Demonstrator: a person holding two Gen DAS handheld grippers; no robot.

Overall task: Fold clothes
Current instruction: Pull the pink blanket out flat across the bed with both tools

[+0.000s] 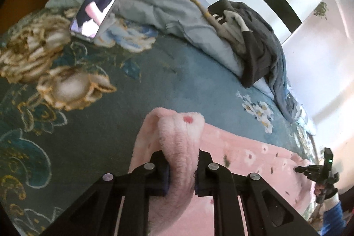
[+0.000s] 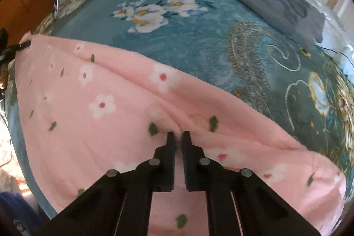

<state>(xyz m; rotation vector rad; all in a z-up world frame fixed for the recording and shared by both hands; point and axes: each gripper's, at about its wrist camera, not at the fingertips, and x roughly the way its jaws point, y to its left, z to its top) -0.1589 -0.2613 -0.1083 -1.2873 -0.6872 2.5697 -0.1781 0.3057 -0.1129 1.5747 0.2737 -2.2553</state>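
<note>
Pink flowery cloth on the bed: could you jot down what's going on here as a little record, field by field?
Garment: pink fleece cloth with white flowers, spread on the bed
Surface: teal floral blanket
Left tool: shut on a bunched fold of the cloth
Right tool: shut on a pinch of the cloth
Nearby: phone propped against a grey quilt; dark clothes pile
Fold: not yet done

Fleece, woven cloth, matt black plastic, glossy glass.
Pink garment point(image 2: 106, 125) pinched in the right gripper point(image 2: 178, 136): fluffy fleece, matt, flower print; thick bunch of it in the left gripper point(image 1: 181, 171). Both grippers matt black plastic, shiny metal pins. Bedspread point(image 2: 199, 41) beyond the tips: smooth printed cloth. Phone point(image 1: 100, 6) far ahead-left of left gripper: glossy screen. Grey clothes point(image 1: 258, 41): soft matt cloth.
</note>
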